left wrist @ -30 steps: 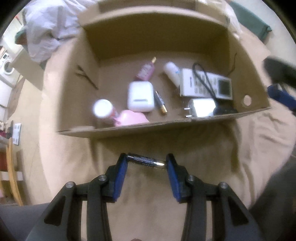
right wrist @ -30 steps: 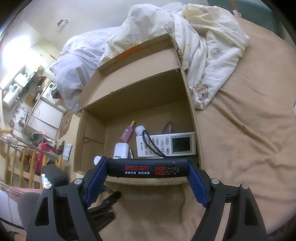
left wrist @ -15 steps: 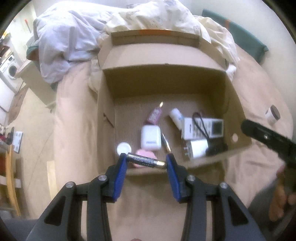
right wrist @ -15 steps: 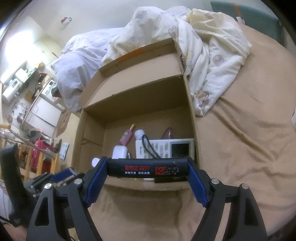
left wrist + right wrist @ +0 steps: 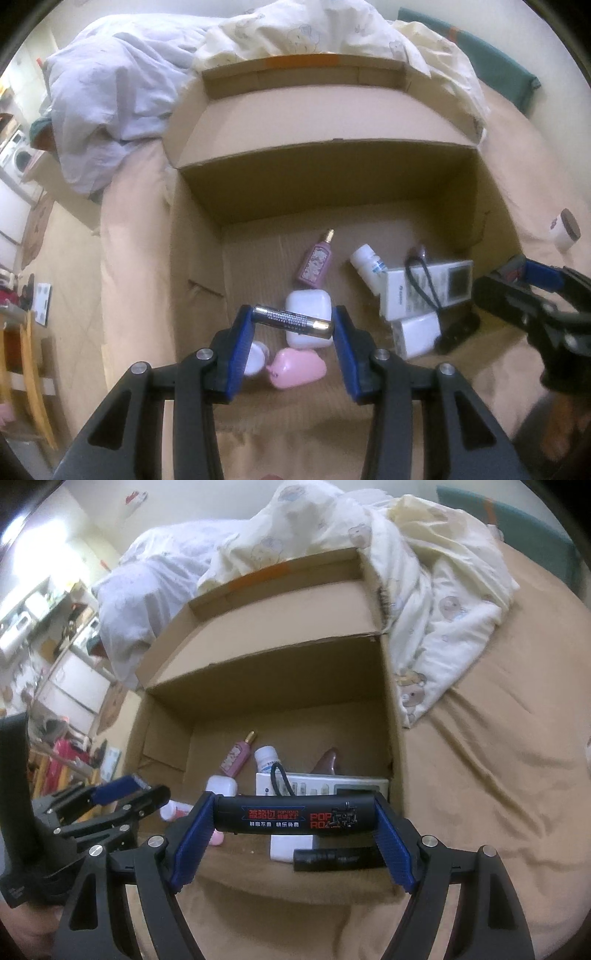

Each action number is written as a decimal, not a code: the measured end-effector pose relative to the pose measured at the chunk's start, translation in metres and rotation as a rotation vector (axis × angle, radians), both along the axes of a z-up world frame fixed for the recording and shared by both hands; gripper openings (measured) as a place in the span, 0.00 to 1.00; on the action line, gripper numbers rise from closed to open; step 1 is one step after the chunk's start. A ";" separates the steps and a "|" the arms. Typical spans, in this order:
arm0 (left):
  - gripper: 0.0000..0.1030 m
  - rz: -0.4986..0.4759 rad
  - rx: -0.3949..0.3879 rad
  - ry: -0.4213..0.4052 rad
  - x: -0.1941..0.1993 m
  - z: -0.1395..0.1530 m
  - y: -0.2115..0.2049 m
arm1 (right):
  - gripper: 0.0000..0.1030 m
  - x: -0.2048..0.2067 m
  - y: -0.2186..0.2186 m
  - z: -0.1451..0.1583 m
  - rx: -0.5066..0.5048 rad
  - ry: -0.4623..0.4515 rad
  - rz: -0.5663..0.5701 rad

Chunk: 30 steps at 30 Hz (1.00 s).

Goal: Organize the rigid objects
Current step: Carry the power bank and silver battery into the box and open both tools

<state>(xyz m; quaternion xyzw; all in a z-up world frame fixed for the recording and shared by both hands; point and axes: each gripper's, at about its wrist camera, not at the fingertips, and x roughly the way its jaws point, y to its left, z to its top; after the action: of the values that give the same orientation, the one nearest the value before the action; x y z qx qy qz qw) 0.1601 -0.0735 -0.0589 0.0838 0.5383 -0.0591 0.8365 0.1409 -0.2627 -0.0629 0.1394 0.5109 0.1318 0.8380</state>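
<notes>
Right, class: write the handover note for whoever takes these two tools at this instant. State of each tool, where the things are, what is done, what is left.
Left tool: shut on a battery, held crosswise above the near part of the cardboard box.
Right tool: shut on a black tube with red print, held over the box's near edge.
Done: already in the box are a pink perfume bottle, a white case, a pink toy, a white bottle, a remote and a white charger.
Left: drop the battery and the tube into the box. A small jar lies on the bed outside, right of the box.
</notes>
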 end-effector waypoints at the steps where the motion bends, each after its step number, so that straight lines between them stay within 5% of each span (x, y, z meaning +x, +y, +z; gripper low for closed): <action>1: 0.38 -0.001 -0.003 -0.001 0.001 -0.004 0.000 | 0.84 0.002 0.003 -0.001 -0.008 0.002 0.007; 24: 0.39 0.007 0.022 0.073 0.002 -0.042 0.000 | 0.84 0.011 0.015 -0.025 -0.044 0.070 0.023; 27: 0.53 -0.001 0.008 0.069 0.000 -0.040 -0.002 | 0.95 0.012 0.012 -0.023 -0.007 0.067 0.009; 28: 0.70 -0.005 0.001 0.065 -0.001 -0.038 -0.004 | 1.00 0.012 0.011 -0.022 0.005 0.060 0.004; 30: 0.87 -0.002 -0.020 0.049 -0.004 -0.032 -0.006 | 1.00 0.011 0.009 -0.016 0.029 0.034 0.000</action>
<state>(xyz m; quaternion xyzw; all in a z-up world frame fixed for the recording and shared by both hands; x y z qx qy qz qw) 0.1562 -0.0798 -0.0904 0.0745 0.5580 -0.0673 0.8237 0.1518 -0.2533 -0.0786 0.1541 0.5230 0.1368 0.8270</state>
